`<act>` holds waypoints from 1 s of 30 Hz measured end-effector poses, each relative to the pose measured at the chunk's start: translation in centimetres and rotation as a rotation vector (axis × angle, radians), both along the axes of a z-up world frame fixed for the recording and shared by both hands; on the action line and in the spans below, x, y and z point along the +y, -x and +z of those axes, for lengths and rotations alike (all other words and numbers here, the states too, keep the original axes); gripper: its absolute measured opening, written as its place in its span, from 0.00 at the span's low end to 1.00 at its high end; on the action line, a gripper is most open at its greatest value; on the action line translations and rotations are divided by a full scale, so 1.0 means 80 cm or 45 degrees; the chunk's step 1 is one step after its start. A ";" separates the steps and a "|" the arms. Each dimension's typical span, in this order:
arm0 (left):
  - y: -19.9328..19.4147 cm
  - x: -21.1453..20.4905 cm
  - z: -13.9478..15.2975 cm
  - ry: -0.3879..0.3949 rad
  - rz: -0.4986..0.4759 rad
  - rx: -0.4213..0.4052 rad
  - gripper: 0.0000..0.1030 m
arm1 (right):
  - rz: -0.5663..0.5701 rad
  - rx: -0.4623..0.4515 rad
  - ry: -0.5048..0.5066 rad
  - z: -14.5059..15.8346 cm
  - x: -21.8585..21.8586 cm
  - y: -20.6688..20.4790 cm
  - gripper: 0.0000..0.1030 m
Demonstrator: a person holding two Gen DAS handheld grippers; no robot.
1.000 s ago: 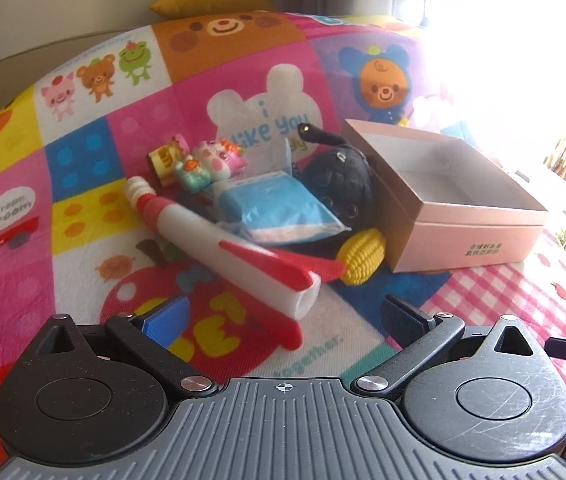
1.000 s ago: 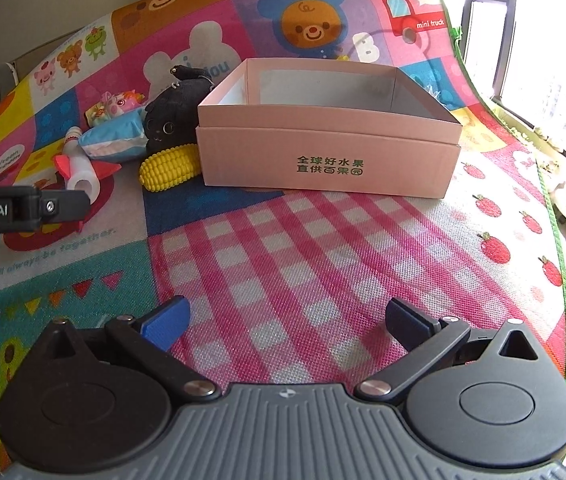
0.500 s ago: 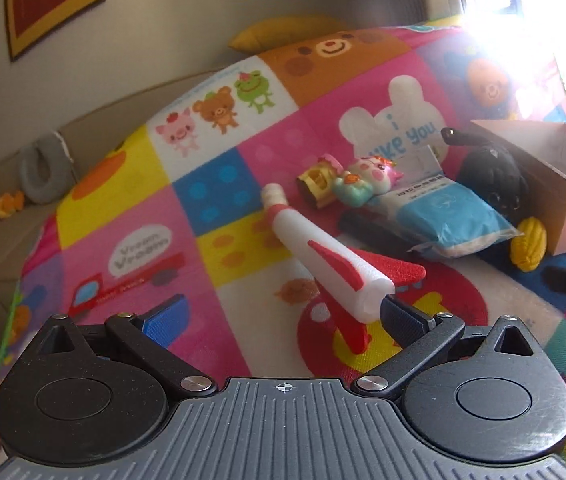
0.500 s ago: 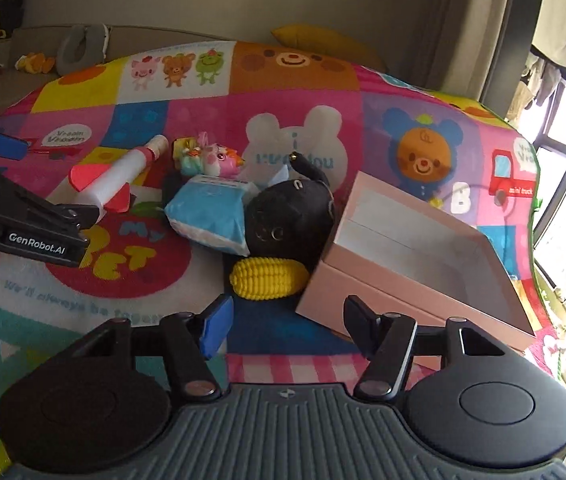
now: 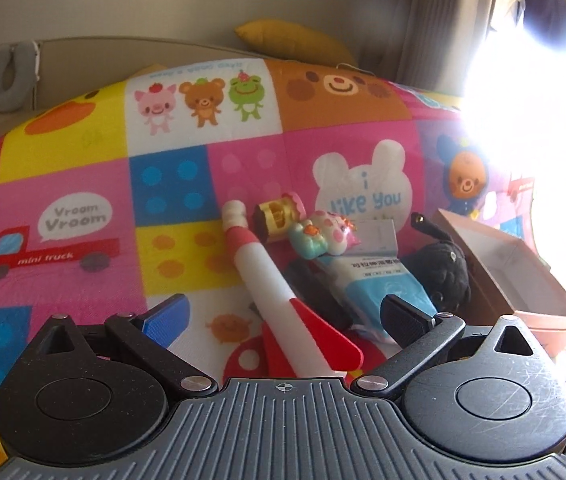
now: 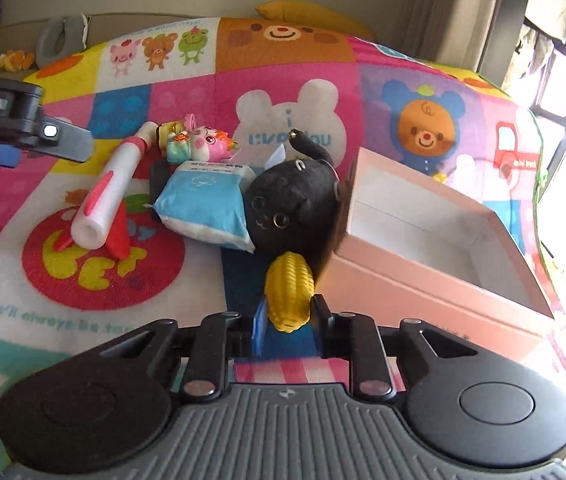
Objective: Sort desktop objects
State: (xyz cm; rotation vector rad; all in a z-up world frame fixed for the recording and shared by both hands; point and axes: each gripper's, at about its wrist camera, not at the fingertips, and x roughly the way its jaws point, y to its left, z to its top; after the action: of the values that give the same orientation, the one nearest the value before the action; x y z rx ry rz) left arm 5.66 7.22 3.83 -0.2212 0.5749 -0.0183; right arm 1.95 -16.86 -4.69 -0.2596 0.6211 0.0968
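Note:
My right gripper (image 6: pixel 289 316) is shut on a yellow corn toy (image 6: pixel 289 288) that lies on the play mat beside the open pink box (image 6: pixel 403 300). Behind the corn sit a black plush (image 6: pixel 295 212), a blue tissue pack (image 6: pixel 207 204), a pink squishy toy (image 6: pixel 199 144) and a white-and-red foam rocket (image 6: pixel 103 204). My left gripper (image 5: pixel 283 314) stands open just above the rocket (image 5: pixel 259 268), whose tail end lies between its fingers untouched. The tissue pack (image 5: pixel 383 284), the plush (image 5: pixel 443 268) and the box (image 5: pixel 523 280) lie to its right.
A colourful cartoon play mat (image 5: pixel 83 160) covers the surface. A small gold-and-brown toy (image 5: pixel 275 216) lies by the rocket's tip. Beyond the mat are a beige sofa with a grey neck pillow (image 5: pixel 7 76) and a yellow cushion (image 5: pixel 295 40). A bright window is on the right.
My right gripper has come in from the checked area to the corn and shut on it. My left gripper has drawn closer over the rocket's tail, still open.

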 end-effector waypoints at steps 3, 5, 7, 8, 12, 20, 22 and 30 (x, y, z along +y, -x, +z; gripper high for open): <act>-0.027 -0.023 -0.010 -0.071 -0.034 0.099 1.00 | -0.069 0.023 -0.046 0.000 -0.036 0.036 0.14; -0.042 -0.034 -0.020 -0.111 -0.028 0.140 1.00 | -0.100 0.027 -0.082 -0.002 -0.057 0.055 0.14; -0.048 -0.037 -0.025 -0.121 -0.019 0.134 1.00 | -0.139 -0.007 -0.118 -0.003 -0.075 0.072 0.19; -0.050 -0.038 -0.025 -0.130 -0.003 0.131 1.00 | -0.156 -0.023 -0.132 -0.004 -0.081 0.077 0.28; -0.045 -0.041 -0.022 -0.172 -0.015 0.112 0.75 | -0.253 -0.075 -0.239 -0.009 -0.104 0.086 0.53; -0.028 -0.039 -0.029 -0.267 -0.031 0.159 0.44 | -0.273 -0.066 -0.391 -0.010 -0.123 0.080 0.75; -0.018 -0.040 -0.027 -0.270 -0.050 0.153 0.35 | -0.294 -0.058 -0.423 -0.010 -0.129 0.079 0.78; 0.068 -0.074 -0.016 -0.236 -0.271 0.137 0.36 | -0.323 -0.060 -0.461 -0.012 -0.134 0.078 0.82</act>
State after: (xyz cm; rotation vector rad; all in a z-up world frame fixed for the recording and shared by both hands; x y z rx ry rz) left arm 0.24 1.34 2.57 0.0202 0.7013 -0.1593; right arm -4.28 -27.56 -5.64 0.1669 0.5740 -0.0420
